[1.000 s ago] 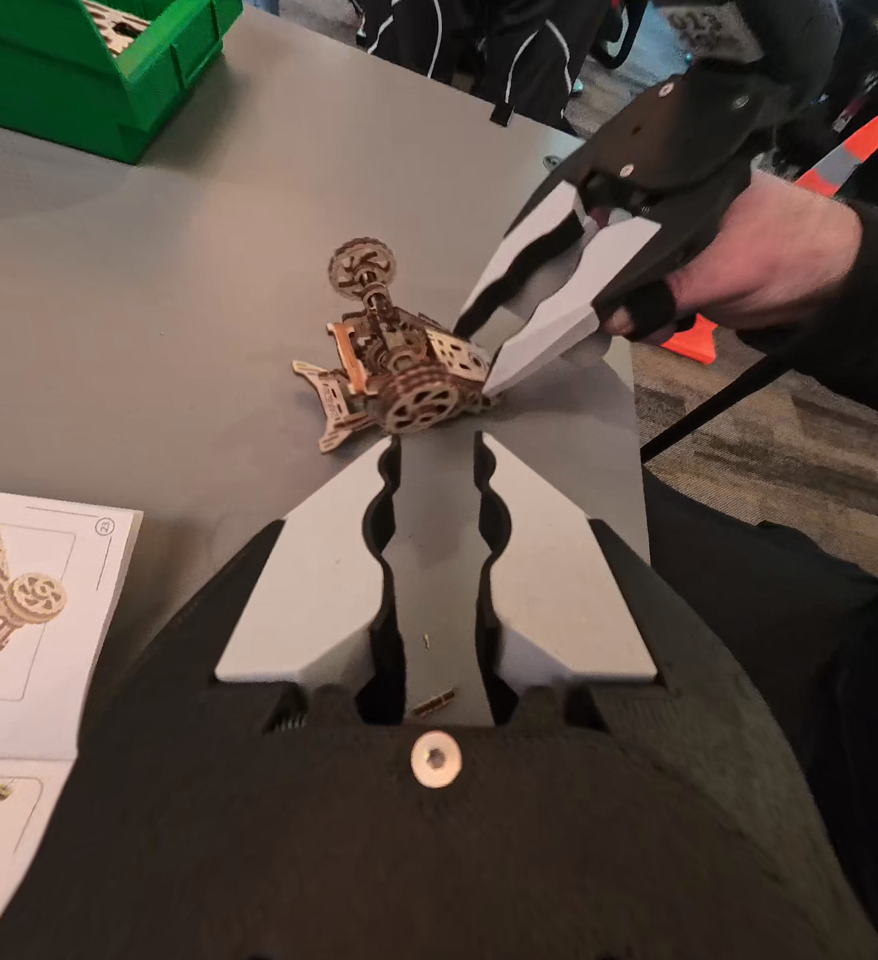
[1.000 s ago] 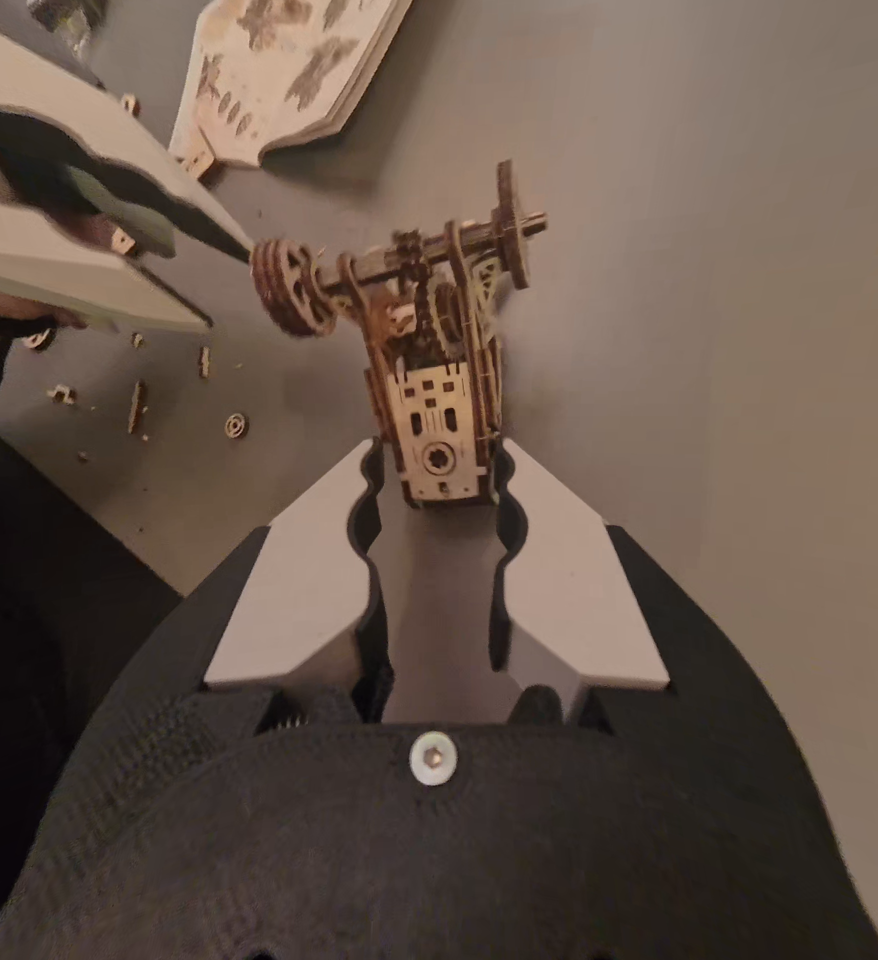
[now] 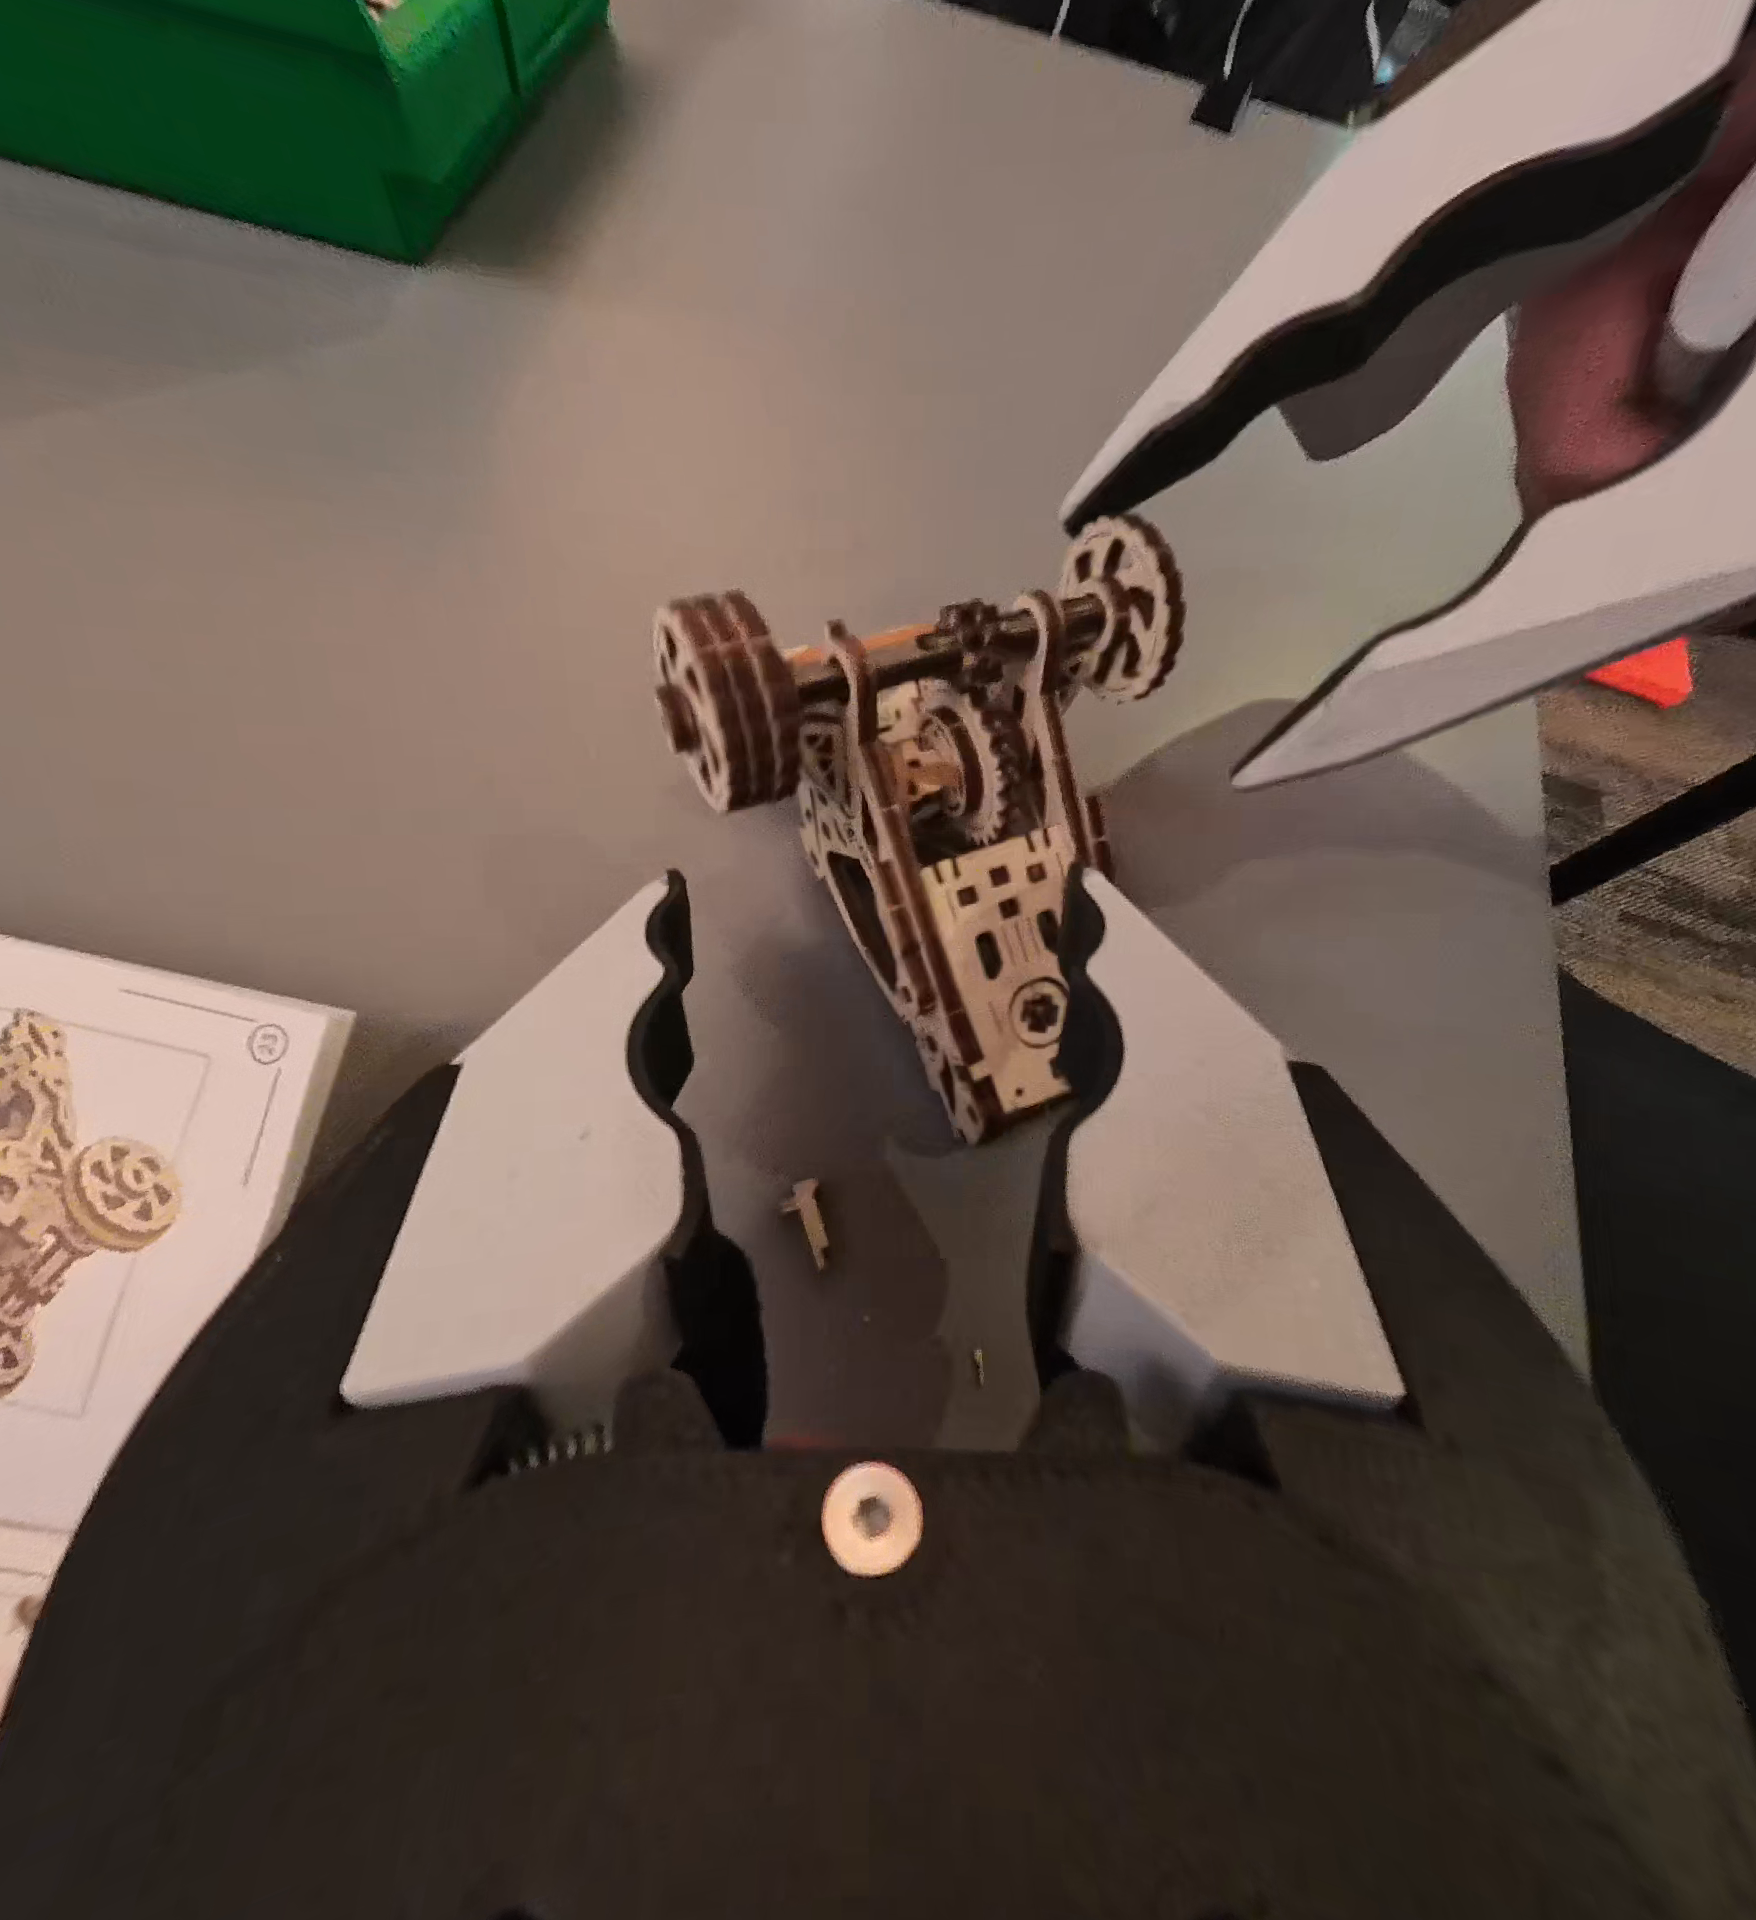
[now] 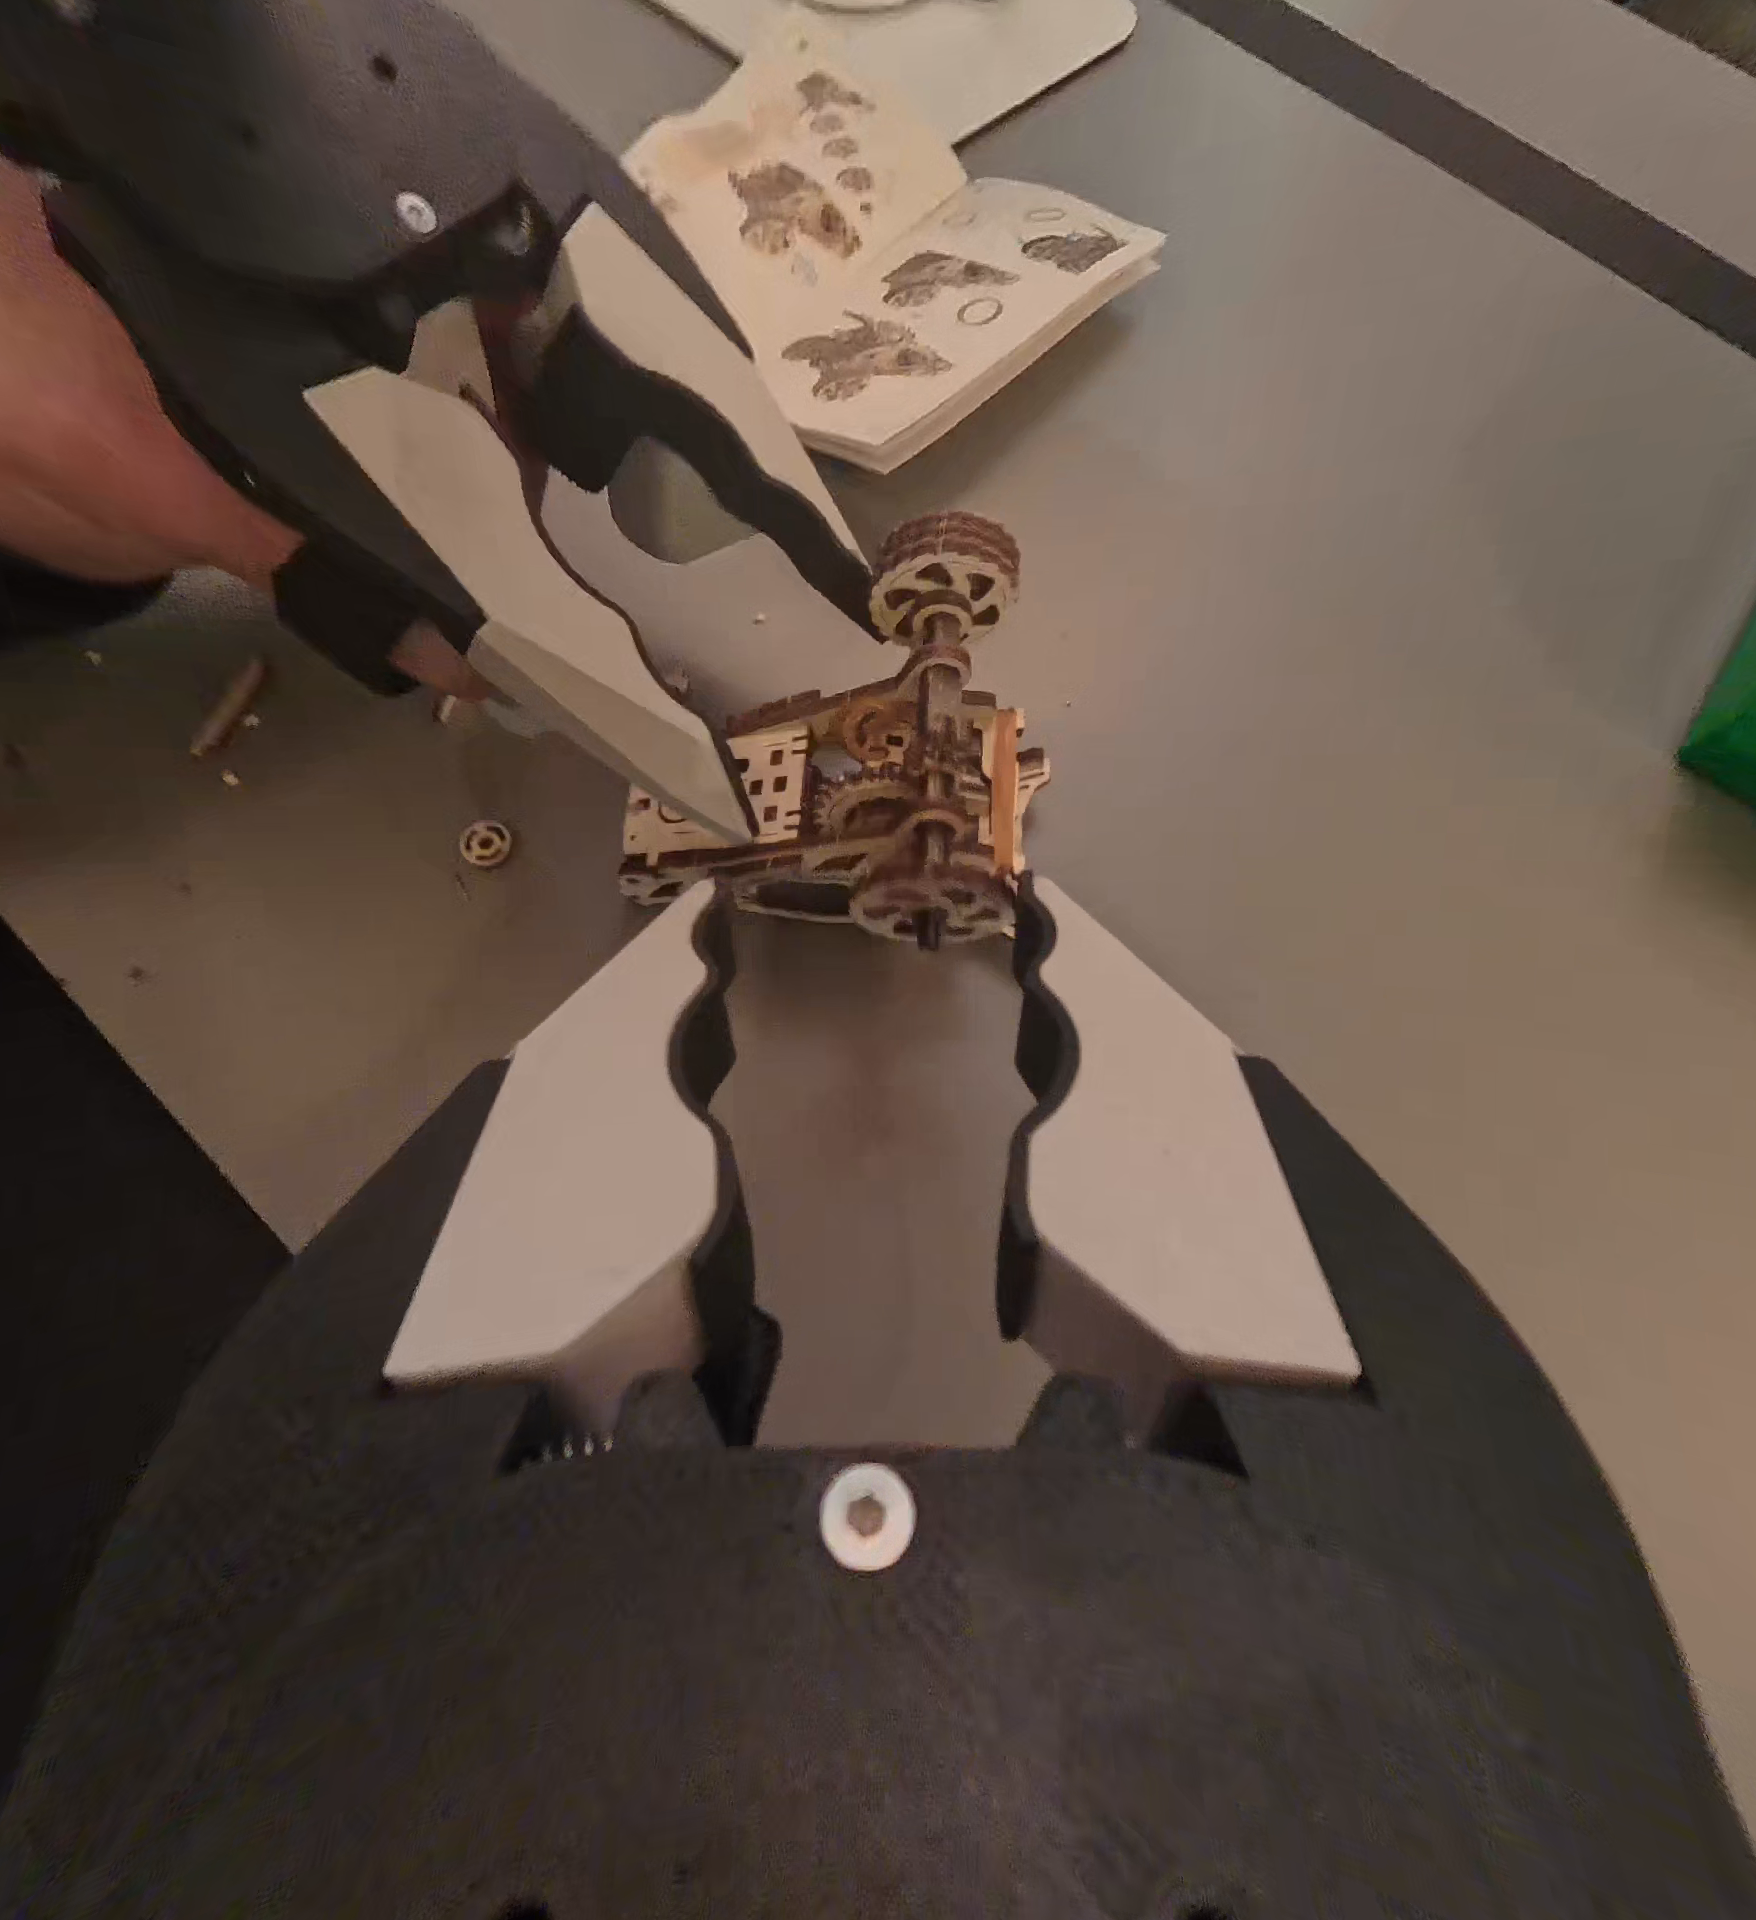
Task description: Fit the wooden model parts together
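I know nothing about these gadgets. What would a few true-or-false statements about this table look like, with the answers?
1. The small wooden geared model with wheels rests on the grey table. True.
2. The left gripper is clamped shut on the model. False: its jaws stand open, as do the right gripper's.
3. The green plastic bin sits on top of the open paper instruction booklet. False: they lie apart on the table.
4. A small loose wooden piece lies on the table between the left gripper's fingers. True.

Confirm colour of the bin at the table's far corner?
Bright green bin, clearest in the left wrist view.
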`<state>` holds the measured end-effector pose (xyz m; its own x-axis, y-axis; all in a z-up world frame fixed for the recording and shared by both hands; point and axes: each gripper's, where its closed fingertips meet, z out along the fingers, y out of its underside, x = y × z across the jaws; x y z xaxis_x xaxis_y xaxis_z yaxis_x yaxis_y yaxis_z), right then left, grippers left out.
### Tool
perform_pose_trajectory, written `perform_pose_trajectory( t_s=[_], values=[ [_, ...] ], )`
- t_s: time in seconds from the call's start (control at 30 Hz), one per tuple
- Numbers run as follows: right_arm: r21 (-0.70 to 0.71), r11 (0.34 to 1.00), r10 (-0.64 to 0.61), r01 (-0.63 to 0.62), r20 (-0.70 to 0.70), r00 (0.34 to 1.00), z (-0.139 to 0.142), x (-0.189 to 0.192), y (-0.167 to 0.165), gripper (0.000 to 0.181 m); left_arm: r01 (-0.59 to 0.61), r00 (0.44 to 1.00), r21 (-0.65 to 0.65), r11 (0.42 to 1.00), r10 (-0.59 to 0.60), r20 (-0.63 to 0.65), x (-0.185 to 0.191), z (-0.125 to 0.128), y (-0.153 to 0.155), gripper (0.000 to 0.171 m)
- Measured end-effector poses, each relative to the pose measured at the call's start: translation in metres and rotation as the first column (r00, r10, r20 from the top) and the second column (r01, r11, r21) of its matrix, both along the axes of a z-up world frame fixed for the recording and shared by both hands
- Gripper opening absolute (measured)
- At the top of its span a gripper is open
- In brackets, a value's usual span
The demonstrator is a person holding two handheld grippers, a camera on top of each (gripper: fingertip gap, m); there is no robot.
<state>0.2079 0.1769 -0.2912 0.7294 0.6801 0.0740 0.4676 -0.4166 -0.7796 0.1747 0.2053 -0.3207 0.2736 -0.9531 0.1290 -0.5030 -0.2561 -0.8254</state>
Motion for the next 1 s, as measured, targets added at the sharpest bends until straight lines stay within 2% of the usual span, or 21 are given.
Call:
perform_pose_trajectory(
  t_s=[0.1,0.2,0.3,0.33,0.4,0.5,0.53,0.63,0.7,0.77,0.8,0.83,0.87,0.93,1.0],
  values=[
    [0.017,1.000,-0.002,0.001,0.084,0.996,-0.007,0.004,0.000,0.050,0.001,1.000,-0.014,1.000,-0.001,0.011,0.002,-0.001,-0.002,0.068],
    [0.064,0.998,0.021,-0.024,0.053,0.998,0.004,-0.002,-0.002,0.044,0.002,1.000,0.006,1.000,-0.002,0.007,0.003,0.000,-0.001,0.066],
    [0.050,0.998,0.044,-0.048,0.095,0.995,-0.002,-0.005,-0.007,0.054,0.004,1.000,-0.027,1.000,-0.004,0.018,0.004,-0.002,-0.001,0.065],
    [0.024,0.994,0.106,-0.109,0.078,0.991,-0.003,-0.013,-0.015,0.034,0.004,1.000,-0.029,1.000,-0.004,0.015,0.004,-0.002,-0.001,0.065],
    [0.030,0.993,0.112,-0.114,0.051,0.992,-0.002,-0.016,-0.016,0.039,0.011,1.000,-0.032,0.999,-0.010,0.016,0.005,-0.002,-0.002,0.063],
    [0.047,0.999,0.002,-0.004,0.036,0.999,0.002,-0.001,0.000,0.071,0.011,1.000,-0.044,0.999,-0.010,0.020,0.005,-0.003,-0.001,0.062],
    [0.030,0.999,-0.016,0.016,0.022,1.000,0.000,0.002,0.002,0.075,0.013,1.000,-0.052,0.999,-0.012,0.021,0.005,-0.003,-0.001,0.062],
    [0.001,1.000,0.017,-0.017,0.064,0.998,-0.012,-0.004,-0.003,0.080,0.011,1.000,-0.056,0.998,-0.009,0.021,0.005,-0.003,0.000,0.061],
    [0.019,0.999,0.047,-0.049,0.119,0.992,-0.012,-0.006,-0.006,0.082,0.015,1.000,-0.071,0.997,-0.013,0.025,0.005,-0.003,0.001,0.060],
    [0.022,0.997,0.074,-0.077,0.105,0.992,-0.007,-0.010,-0.010,0.084,0.029,0.999,-0.112,0.993,-0.025,0.039,0.005,-0.003,0.000,0.055],
    [0.032,0.995,0.090,-0.093,0.080,0.993,-0.002,-0.012,-0.012,0.078,0.033,0.999,-0.133,0.991,-0.027,0.044,0.004,-0.003,0.000,0.054],
    [0.035,0.993,0.112,-0.113,0.042,0.993,0.003,-0.014,-0.015,0.058,0.031,0.999,-0.147,0.989,-0.024,0.048,0.003,-0.004,0.002,0.051],
    [0.035,0.993,0.116,-0.116,-0.010,0.993,0.010,-0.016,-0.016,0.049,0.030,0.998,-0.152,0.988,-0.023,0.051,0.002,-0.003,0.003,0.047],
    [0.046,0.998,0.041,-0.040,-0.035,0.999,0.014,-0.008,-0.006,0.073,0.034,0.998,-0.149,0.988,-0.027,0.051,0.001,-0.003,0.004,0.047],
    [0.028,0.999,0.023,-0.022,-0.026,0.999,0.009,-0.004,-0.003,0.072,0.033,0.998,-0.149,0.988,-0.025,0.056,0.001,-0.003,0.004,0.048]
  ],
)
